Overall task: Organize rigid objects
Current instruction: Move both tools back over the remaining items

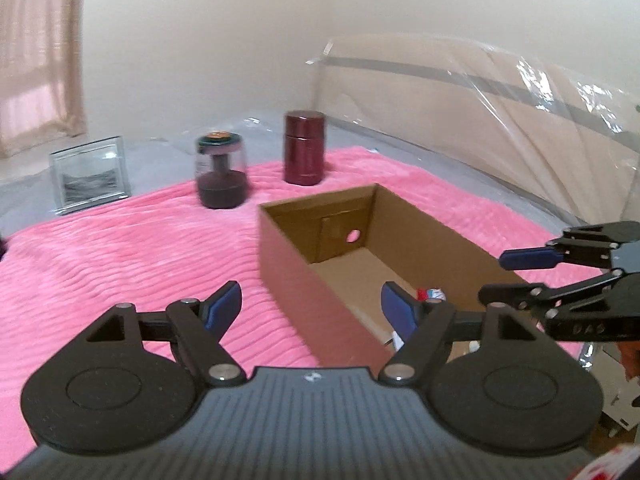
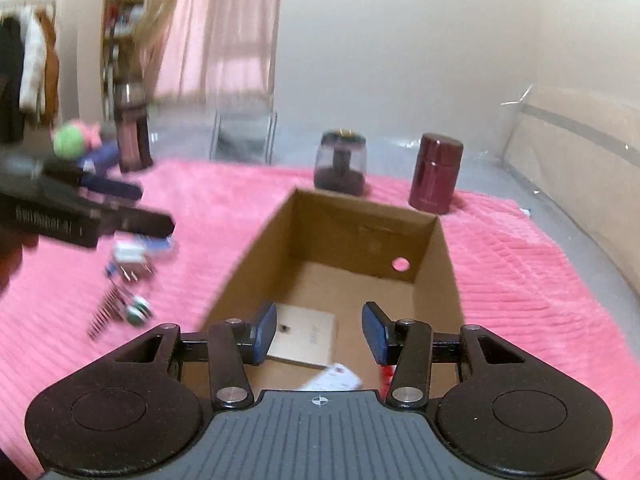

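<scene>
An open cardboard box [image 1: 288, 248] [image 2: 248, 264] lies on a pink blanket [image 1: 120, 256]. Inside it are a flat beige card [image 2: 304, 336], a white card with red marks [image 2: 334, 378] and a small red item [image 2: 386, 372]. My left gripper [image 1: 310, 308] is open above the box's near left wall, nothing between its pads; it appears blurred at the left [image 2: 154, 208]. My right gripper [image 2: 320, 334] hovers over the box's near end, jaws a little apart and empty; it also shows at the right edge [image 1: 508, 276]. Small loose items [image 2: 134, 256] lie left of the box.
A dark red canister [image 1: 303, 148] [image 2: 436, 174] and a glass jar with a dark lid [image 1: 220, 174] [image 2: 340, 164] stand beyond the box. A glass frame [image 1: 90, 174] stands at the back left. A tall dark bottle [image 2: 132, 128] and a green-topped toy [image 2: 72, 142] sit far left. A plastic-wrapped headboard [image 1: 500, 112] lines the right.
</scene>
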